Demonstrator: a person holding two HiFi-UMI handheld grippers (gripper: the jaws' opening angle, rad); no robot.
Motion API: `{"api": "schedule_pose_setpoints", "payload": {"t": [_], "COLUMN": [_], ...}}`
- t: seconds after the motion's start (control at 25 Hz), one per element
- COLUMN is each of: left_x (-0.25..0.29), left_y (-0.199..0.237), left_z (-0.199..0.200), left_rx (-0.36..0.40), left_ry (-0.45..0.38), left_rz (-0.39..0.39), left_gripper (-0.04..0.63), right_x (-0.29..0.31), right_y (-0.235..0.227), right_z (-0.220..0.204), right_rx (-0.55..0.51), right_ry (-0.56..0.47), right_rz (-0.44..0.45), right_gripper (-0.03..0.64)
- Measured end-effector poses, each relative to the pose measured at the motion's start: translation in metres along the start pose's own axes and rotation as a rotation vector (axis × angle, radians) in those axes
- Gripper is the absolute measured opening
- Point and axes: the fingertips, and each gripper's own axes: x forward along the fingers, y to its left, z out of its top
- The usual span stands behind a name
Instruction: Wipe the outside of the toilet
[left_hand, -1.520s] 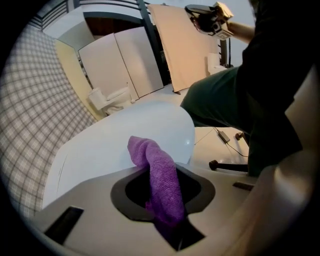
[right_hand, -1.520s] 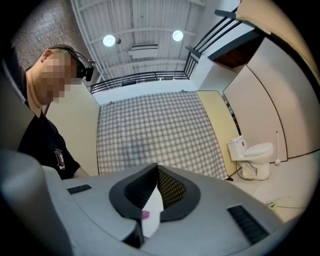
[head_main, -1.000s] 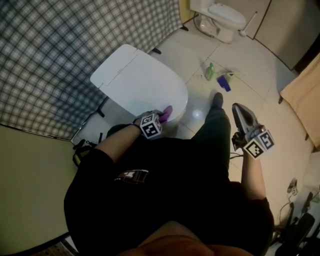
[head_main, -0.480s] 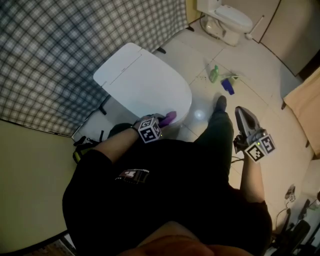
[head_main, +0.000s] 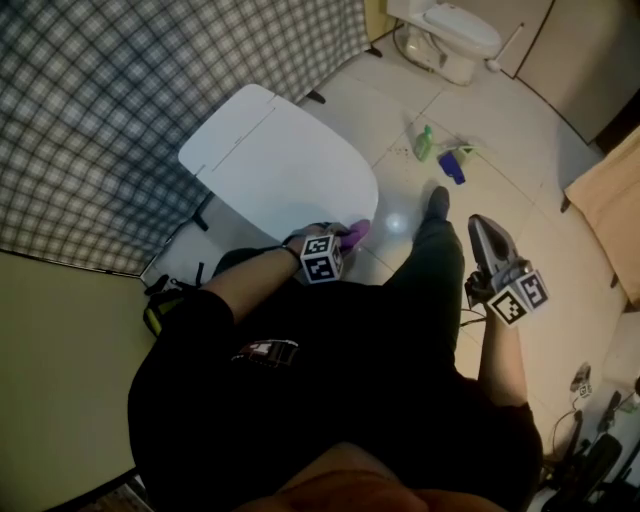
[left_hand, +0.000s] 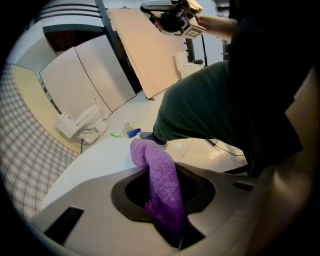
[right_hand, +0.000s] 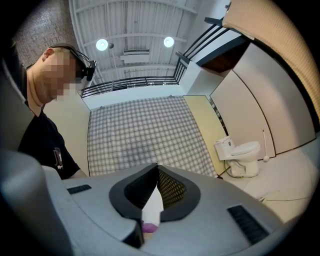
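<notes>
The white toilet stands with its lid down in the head view. My left gripper is at the lid's front rim, shut on a purple cloth that presses on the rim. In the left gripper view the cloth runs out between the jaws and folds onto the white lid. My right gripper hangs to the right, above the floor and away from the toilet. Its jaws meet at the tips and hold nothing.
A second toilet with a brush stands at the back. A green bottle and a blue spray bottle lie on the tiles. Checked wall on the left, tan board on the right; my shoe is by the bowl.
My left gripper has slid the purple cloth rightward along the front rim of the lid. The right gripper has hardly moved.
</notes>
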Motion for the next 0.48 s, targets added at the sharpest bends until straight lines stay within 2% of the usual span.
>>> {"api": "schedule_pose_setpoints", "payload": {"t": [0.24,0.48], "left_x": [0.032,0.060], "left_y": [0.040,0.094], "left_z": [0.030,0.045], "left_rx": [-0.104,-0.264], "left_ry": [0.004,-0.040], "left_rz": [-0.019,-0.019], "left_gripper": [0.091,0.091], "right_x": [-0.009,-0.014], "right_y": [-0.024,-0.054], "right_z": [-0.006,-0.012], "right_rx": [0.027,0.057], "right_ry": [-0.004,-0.011], "right_rz": [-0.038,-0.078], "right_gripper": [0.003,0.003]}}
